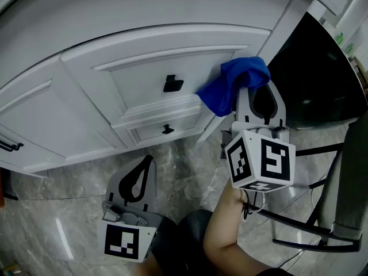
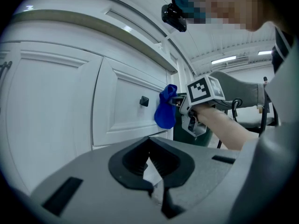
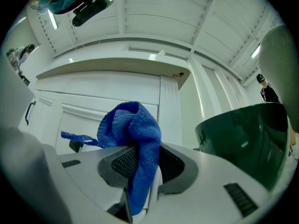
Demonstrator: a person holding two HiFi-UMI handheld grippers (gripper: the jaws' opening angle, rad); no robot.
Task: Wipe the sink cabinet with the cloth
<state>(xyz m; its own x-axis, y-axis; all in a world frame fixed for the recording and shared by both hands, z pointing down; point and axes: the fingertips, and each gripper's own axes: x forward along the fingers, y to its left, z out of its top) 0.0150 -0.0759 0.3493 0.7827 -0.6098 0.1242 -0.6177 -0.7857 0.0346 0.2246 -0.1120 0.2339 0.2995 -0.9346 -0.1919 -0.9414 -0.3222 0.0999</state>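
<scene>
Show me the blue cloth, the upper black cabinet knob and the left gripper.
blue cloth (image 1: 233,88), head view, middle of the bunched fabric.
upper black knob (image 1: 172,84), head view, its square face.
left gripper (image 1: 148,161), head view, midway between its fingertips.

No legible text anywhere.

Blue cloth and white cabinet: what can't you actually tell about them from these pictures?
Contact: in the head view the blue cloth covers the spot where it would meet the cabinet.
Cabinet top: cut off by the head view's upper edge.
Grip: in the right gripper view the blue cloth hides where the fingers pinch it.
</scene>
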